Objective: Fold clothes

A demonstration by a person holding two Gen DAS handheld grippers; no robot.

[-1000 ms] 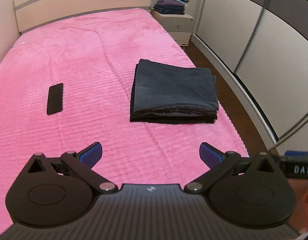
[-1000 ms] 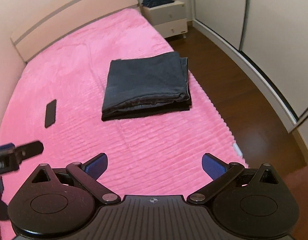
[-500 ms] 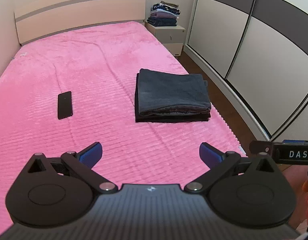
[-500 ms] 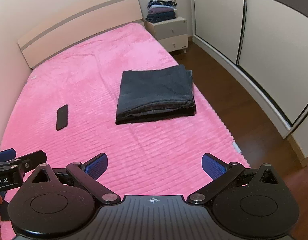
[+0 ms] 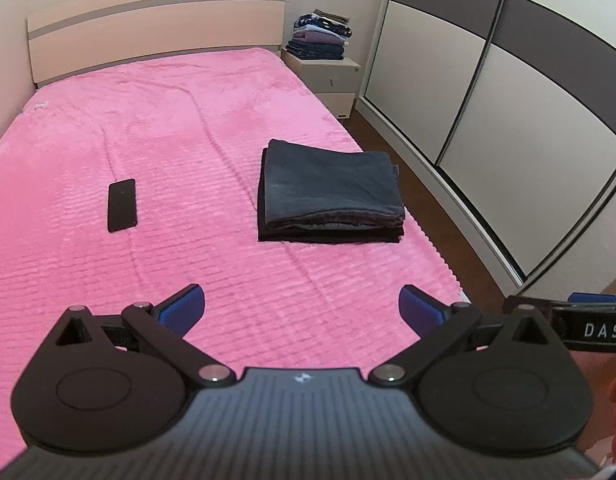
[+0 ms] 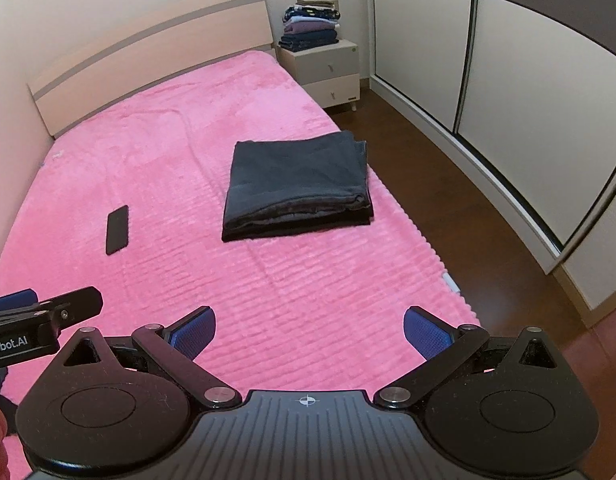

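A dark grey garment (image 5: 331,188) (image 6: 298,182) lies folded into a neat rectangle on top of a black folded piece, near the right edge of the pink bed (image 5: 168,128) (image 6: 148,152). My left gripper (image 5: 302,310) hovers open and empty above the bed's near end, well short of the pile. My right gripper (image 6: 309,330) is likewise open and empty, held back from the pile. Each view catches the other gripper's body at its side edge.
A black phone (image 5: 122,205) (image 6: 117,229) lies flat on the bed left of the pile. A nightstand (image 5: 325,80) (image 6: 321,68) beside the headboard carries a stack of folded clothes (image 5: 320,40) (image 6: 311,24). Sliding wardrobe doors (image 5: 487,112) run along the right, with brown floor between.
Both grippers have drawn back and risen from the bed, so the folded pile looks smaller and farther. The pile and the phone have stayed in place.
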